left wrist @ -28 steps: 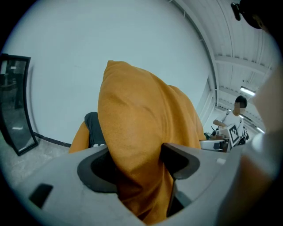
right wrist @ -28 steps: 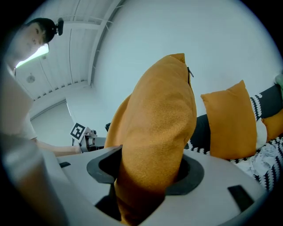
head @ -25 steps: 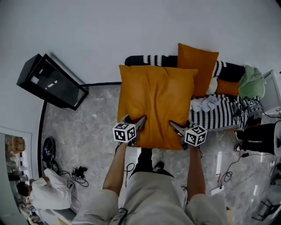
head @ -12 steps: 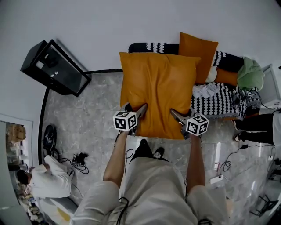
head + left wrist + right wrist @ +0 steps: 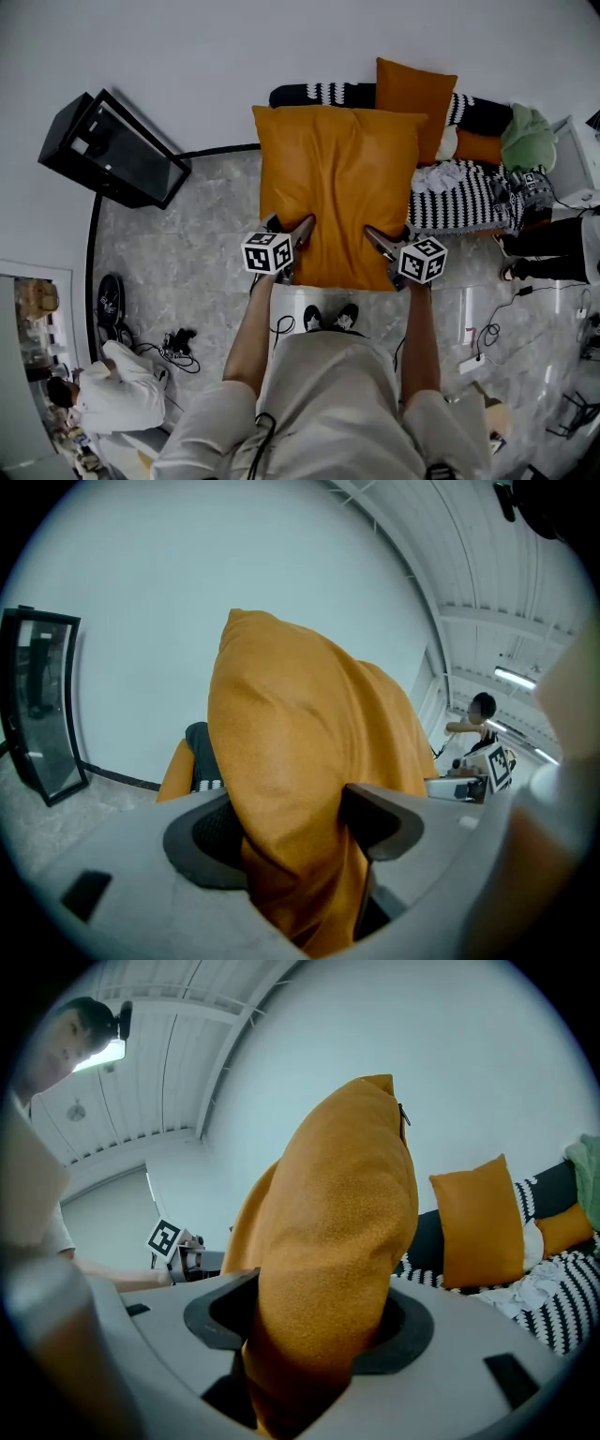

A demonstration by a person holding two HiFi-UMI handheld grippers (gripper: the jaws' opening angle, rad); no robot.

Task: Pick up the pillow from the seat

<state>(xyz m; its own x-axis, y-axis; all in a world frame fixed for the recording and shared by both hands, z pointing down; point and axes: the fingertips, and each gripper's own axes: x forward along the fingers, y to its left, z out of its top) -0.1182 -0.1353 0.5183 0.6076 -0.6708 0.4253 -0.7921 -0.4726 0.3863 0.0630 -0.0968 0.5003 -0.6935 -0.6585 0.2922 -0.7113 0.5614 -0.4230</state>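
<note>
I am gripping the near edge of the large square orange fabric pillow [image 5: 339,183] with both sets of fingers. My left gripper [image 5: 300,231] is clamping it near one bottom corner and my right gripper [image 5: 377,238] near the other. The pillow is hanging upright in the air before me, clear of the black-and-white striped sofa seat [image 5: 464,202]. Beyond it, a smaller orange cushion [image 5: 414,94] is leaning against the sofa's back.

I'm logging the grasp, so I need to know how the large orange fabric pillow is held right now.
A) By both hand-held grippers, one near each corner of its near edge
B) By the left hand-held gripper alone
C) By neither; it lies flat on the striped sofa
A: the large orange fabric pillow is pinched between the jaws of the left hand-held gripper and of the right hand-held gripper.
</note>
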